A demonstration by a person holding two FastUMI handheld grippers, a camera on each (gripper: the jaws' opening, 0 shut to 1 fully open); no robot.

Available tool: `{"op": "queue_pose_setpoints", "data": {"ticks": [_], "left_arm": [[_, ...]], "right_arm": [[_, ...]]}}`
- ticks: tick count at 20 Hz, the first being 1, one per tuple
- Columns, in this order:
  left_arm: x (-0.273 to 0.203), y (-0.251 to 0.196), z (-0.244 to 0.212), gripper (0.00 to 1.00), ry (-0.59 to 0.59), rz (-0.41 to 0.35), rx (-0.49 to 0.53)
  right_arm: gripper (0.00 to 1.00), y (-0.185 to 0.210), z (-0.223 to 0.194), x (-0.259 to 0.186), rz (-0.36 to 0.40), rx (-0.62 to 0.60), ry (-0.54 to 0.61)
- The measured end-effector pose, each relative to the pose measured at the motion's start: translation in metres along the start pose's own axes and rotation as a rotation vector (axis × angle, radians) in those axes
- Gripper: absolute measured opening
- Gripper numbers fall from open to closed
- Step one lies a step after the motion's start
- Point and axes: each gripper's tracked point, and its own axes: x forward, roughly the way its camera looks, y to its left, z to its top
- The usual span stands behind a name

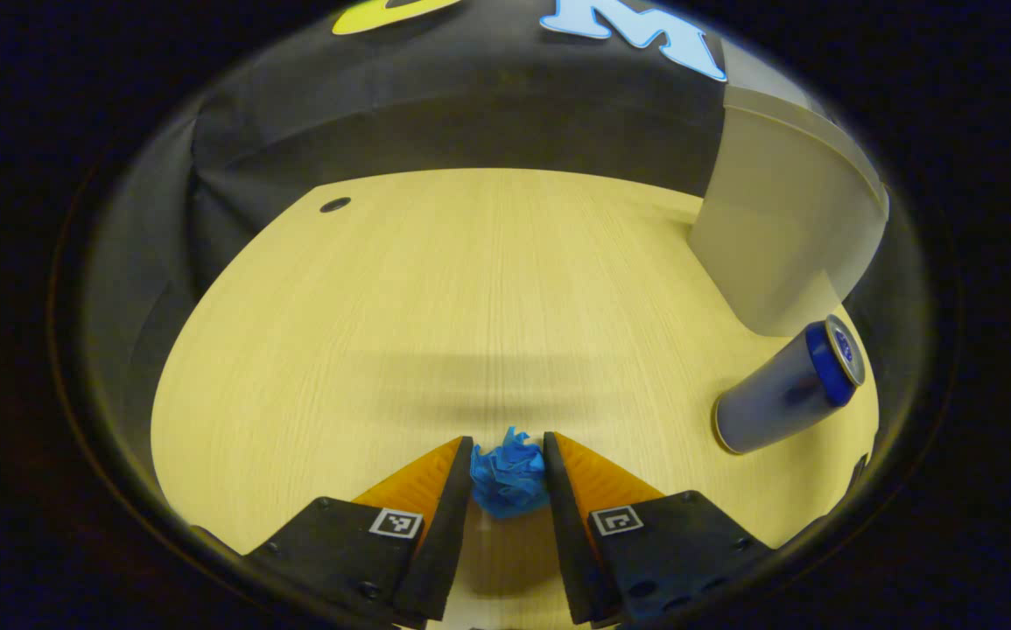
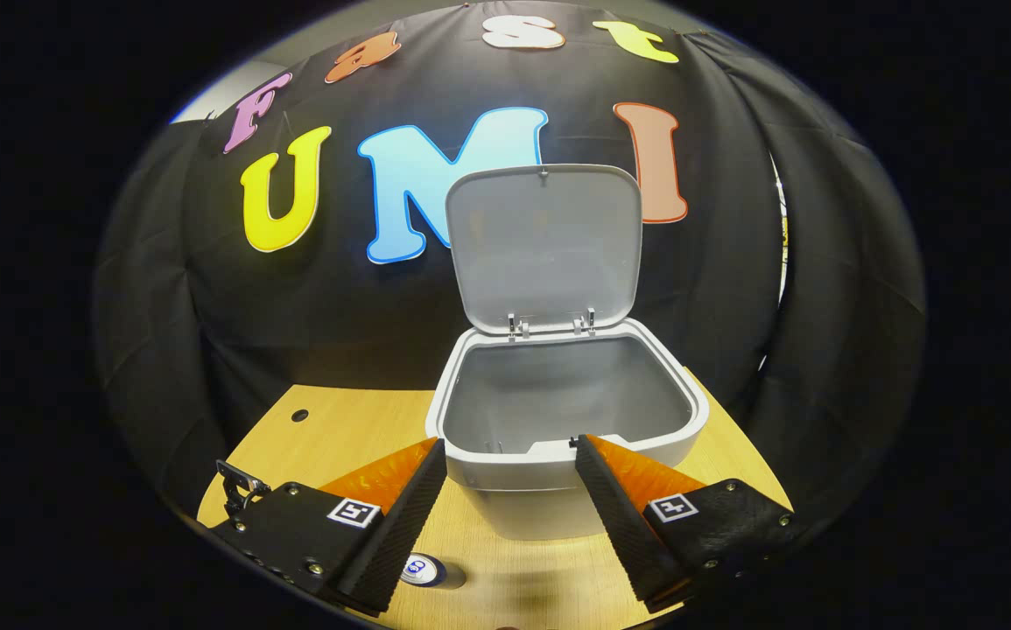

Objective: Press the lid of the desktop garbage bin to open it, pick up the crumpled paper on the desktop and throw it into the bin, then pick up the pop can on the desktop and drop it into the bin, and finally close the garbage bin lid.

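Left gripper view: my left claw point(image 1: 508, 477) stands low over the bench point(image 1: 435, 297), its two fingers closed in on either side of the blue crumpled paper point(image 1: 509, 481). Both inner faces look to be touching the wad, so I judge it gripped, though I cannot tell whether it rests on the wood or is just clear of it. The paper should be very light and soft, giving way under pressure, so a gentle squeeze across its middle, where it sits now, ought to hold it; squeezed harder it will only flatten. To the right stands the pop can point(image 1: 787, 388), upright on the bench near the bin point(image 1: 781, 227). I judge the can light, thin-walled and smooth, likely to slip or dent; the place to take it is across the round body about halfway up, fingers on opposite sides, not at the rim.

Right gripper view: my right claw point(image 2: 509, 451) hangs open with nothing between its fingers, facing the front wall of the bin point(image 2: 558, 490). The lid point(image 2: 544, 245) stands raised at the back on its hinges, and as much of the inside as I can see holds nothing. The top of the can point(image 2: 422, 570) shows low on the bench, just in front of the bin.
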Motion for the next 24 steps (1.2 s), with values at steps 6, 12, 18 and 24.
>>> {"op": "queue_pose_setpoints", "data": {"ticks": [6, 12, 18, 24], "left_arm": [[-0.018, -0.001, 0.03, 0.58, -0.071, 0.019, 0.063], [-0.041, -0.023, 0.066, 0.55, -0.151, -0.015, 0.068], [-0.068, -0.042, 0.133, 0.56, -0.272, -0.046, 0.053], [-0.096, -0.066, 0.205, 0.53, -0.39, -0.085, 0.059]], "right_arm": [[0.96, -0.001, 0.0, -0.001, 0.003, 0.006, -0.007], [0.98, -0.007, 0.004, -0.008, -0.005, 0.021, -0.027], [0.98, -0.012, -0.004, -0.02, -0.009, 0.034, -0.027], [0.98, -0.022, -0.01, -0.031, -0.023, 0.045, -0.03]]}}
